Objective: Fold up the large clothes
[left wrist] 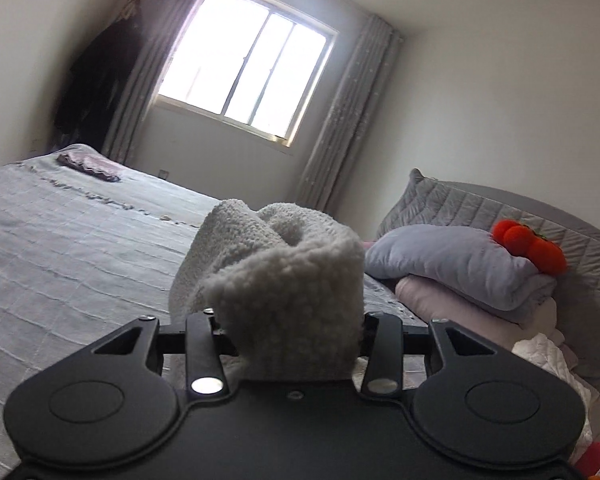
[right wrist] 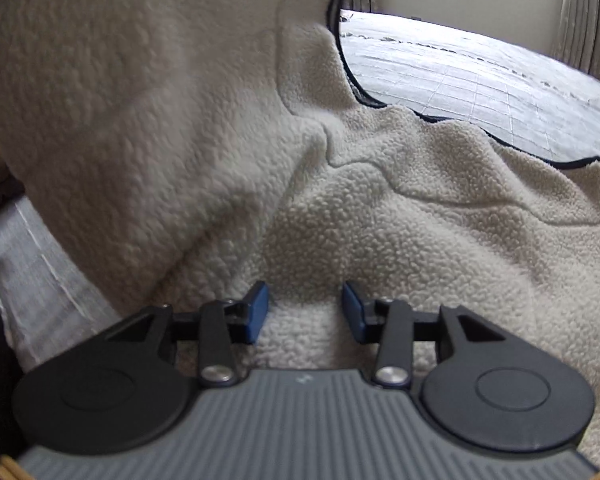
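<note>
The cream fleece garment [right wrist: 340,220] is thick, nubbly and dark-trimmed along its edge. It lies rumpled on the bed ahead of the right hand-held gripper [right wrist: 304,312]. One bunched fold is raised between the left hand-held gripper [left wrist: 296,320] fingers.

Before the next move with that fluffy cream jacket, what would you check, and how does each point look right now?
1. Left gripper has a bunch of the jacket: ok.
2. Right gripper pinching fleece: cannot tell; fabric sits between its blue pads.
3. Jacket lying flat: not ok, rumpled and partly lifted.
4. Free bed space ahead: ok.
5. Pillows off to the side: ok.
</note>
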`<state>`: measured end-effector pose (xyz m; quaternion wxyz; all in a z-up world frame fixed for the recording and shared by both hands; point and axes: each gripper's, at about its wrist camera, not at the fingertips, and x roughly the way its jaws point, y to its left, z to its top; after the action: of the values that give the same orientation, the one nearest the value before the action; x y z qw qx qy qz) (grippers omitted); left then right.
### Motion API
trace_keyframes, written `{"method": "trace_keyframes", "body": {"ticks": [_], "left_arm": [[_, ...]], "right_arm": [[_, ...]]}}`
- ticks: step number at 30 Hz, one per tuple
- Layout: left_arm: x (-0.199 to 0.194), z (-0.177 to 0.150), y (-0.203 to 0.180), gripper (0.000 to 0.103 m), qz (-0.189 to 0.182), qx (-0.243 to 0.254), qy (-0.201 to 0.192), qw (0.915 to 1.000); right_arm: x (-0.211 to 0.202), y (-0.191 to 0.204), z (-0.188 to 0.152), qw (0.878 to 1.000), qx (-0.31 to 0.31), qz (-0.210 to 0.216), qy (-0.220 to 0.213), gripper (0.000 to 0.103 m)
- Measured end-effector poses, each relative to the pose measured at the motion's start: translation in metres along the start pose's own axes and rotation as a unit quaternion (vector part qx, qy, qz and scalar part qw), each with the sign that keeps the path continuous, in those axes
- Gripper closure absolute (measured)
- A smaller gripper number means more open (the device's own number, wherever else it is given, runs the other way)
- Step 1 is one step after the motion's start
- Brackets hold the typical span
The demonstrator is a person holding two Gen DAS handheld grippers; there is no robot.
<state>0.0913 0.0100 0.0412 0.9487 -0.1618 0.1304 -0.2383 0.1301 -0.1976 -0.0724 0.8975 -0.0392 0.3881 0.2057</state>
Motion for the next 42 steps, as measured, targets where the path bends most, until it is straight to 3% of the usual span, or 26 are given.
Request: {"method": "trace_keyframes", "body": {"ticks": [2, 5, 8, 13, 16, 18, 22, 27, 29, 31, 34, 37, 42], "left_arm": [[0.01, -0.005, -0.019, 0.06, -0.019, 0.019, 0.011, 0.9996], [0.027, -0.019, -0.042, 0.06, -0.044, 0.041, 0.036, 0.9975], [0.044, -0.043, -0.063, 0.06, -0.066, 0.056, 0.073, 0.9936], [0.061, -0.102, -0.092, 0.06, -0.093, 0.126, 0.135, 0.9783], [0.055, -0.129, -0.104, 0.06, -0.092, 0.206, 0.135, 0.965], [0.048, -0.13, -0.106, 0.06, -0.094, 0.229, 0.133, 0.9596], [0.042, -0.118, -0.101, 0.056, -0.104, 0.224, 0.137, 0.9594], [0.026, -0.106, -0.095, 0.045, -0.129, 0.223, 0.141, 0.956], [0.015, -0.099, -0.09, 0.04, -0.138, 0.232, 0.138, 0.953], [0.003, -0.092, -0.081, 0.039, -0.138, 0.242, 0.13, 0.9517], [-0.016, -0.075, -0.063, 0.038, -0.143, 0.235, 0.119, 0.9539], [-0.033, -0.056, -0.047, 0.024, -0.145, 0.224, 0.112, 0.9573], [-0.042, -0.028, -0.017, 0.023, -0.118, 0.209, 0.092, 0.9664]], "right_arm": [[-0.017, -0.018, -0.001, 0.999, 0.036, 0.021, -0.011, 0.06], [-0.052, -0.055, -0.004, 0.994, 0.097, 0.02, -0.047, 0.04], [-0.08, -0.097, -0.016, 0.984, 0.16, 0.002, -0.071, 0.037], [-0.103, -0.153, -0.051, 0.952, 0.29, -0.004, -0.096, 0.029], [-0.105, -0.164, -0.061, 0.945, 0.311, -0.007, -0.095, 0.029], [-0.106, -0.167, -0.059, 0.94, 0.324, 0.012, -0.102, 0.027], [-0.099, -0.17, -0.045, 0.926, 0.345, 0.084, -0.124, 0.017], [-0.063, -0.16, -0.014, 0.925, 0.346, 0.132, -0.086, 0.016], [-0.049, -0.153, -0.002, 0.931, 0.335, 0.128, -0.071, 0.02], [-0.04, -0.148, 0.007, 0.935, 0.327, 0.119, -0.063, 0.042], [-0.042, -0.137, 0.022, 0.949, 0.293, 0.091, -0.069, 0.065], [-0.053, -0.125, 0.038, 0.964, 0.25, 0.057, -0.074, 0.072], [-0.097, -0.114, 0.061, 0.972, 0.194, 0.039, -0.128, 0.077]]}}
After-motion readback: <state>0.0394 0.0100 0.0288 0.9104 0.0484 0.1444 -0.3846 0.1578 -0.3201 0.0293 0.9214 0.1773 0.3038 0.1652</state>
